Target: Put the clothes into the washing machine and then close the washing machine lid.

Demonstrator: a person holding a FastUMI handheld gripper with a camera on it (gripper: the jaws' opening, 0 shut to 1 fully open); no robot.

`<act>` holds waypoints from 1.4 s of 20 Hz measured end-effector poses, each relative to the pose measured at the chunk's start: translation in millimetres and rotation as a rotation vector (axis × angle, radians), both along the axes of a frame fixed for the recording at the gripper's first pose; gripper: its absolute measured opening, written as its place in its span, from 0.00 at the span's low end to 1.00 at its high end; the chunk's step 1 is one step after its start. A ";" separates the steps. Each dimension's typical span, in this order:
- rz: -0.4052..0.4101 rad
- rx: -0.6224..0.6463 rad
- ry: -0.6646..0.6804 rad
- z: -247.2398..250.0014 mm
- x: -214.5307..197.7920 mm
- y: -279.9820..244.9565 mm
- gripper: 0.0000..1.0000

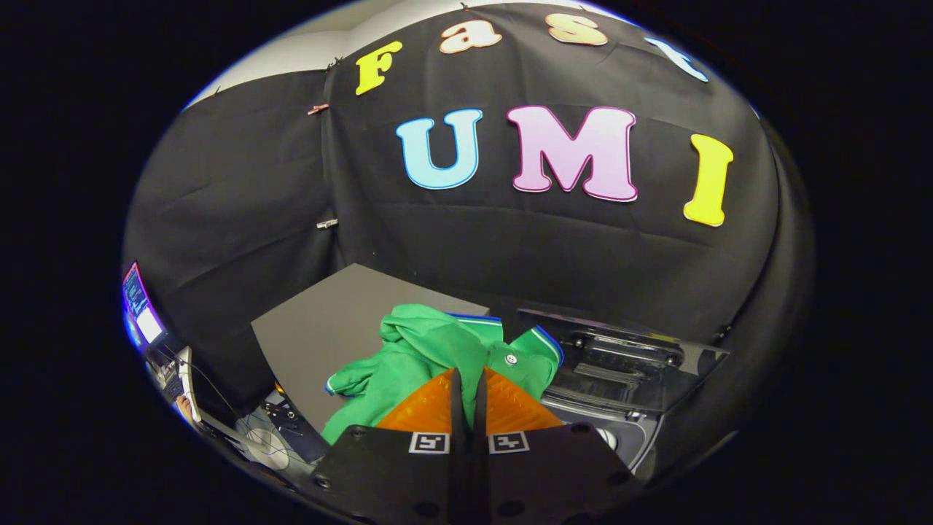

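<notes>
One garment: a green top (430, 357) with white trim, bunched up on the dark grey table (321, 335), right ahead of the fingers.
Gripper: the gripper (467, 383) has its two fingers drawn nearly together, just a thin slit between them, and I can't see any cloth pinched in there.
Washer: the washing machine (619, 408) sits just beside the shirt, its lid (627, 354) standing open behind the tub.
Off to the side: a lit screen (142, 306) and some cables (270, 437) past the table edge.

Evenly lit from above, fairly bright. Strong fisheye bending toward the rim. Sharp on the green garment (430, 357); slight glare on the washing machine (627, 364) plastic. Soft shadows beneath.
</notes>
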State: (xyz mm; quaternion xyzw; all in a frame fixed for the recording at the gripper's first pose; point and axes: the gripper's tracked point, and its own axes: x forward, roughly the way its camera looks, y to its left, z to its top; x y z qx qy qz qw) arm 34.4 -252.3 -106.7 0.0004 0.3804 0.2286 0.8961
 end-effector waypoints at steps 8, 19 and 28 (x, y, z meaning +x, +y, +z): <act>-0.125 -0.010 0.063 -30.0 25.2 -98.4 0.05; -0.256 -0.154 0.200 -132.3 26.3 -150.3 0.05; -0.266 -0.217 0.362 -230.9 -15.2 -142.3 0.05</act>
